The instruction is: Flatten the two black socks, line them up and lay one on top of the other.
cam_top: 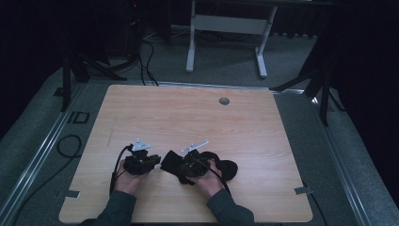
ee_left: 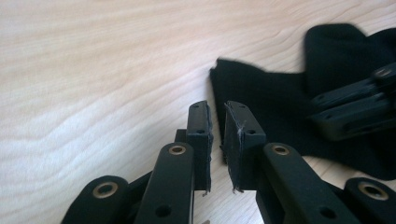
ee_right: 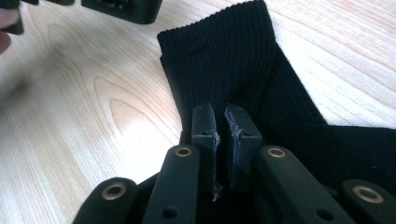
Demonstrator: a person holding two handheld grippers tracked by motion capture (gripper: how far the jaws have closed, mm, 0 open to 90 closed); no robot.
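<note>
Two tools flank a black sock (ee_right: 233,65) on the counter (cam_top: 188,113): the right tool (ee_right: 223,122) nearly clenched over its ribbed cuff, the left tool (ee_left: 217,122) slightly parted, empty, just beside the cuff's edge.

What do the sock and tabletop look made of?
Sock: black knit fabric, matte; fine ribbing shows at the cuff, likely cotton or a blend. Table: pale wood-grain surface with a smooth, slight sheen; probably laminate or veneer, can't tell which.
</note>
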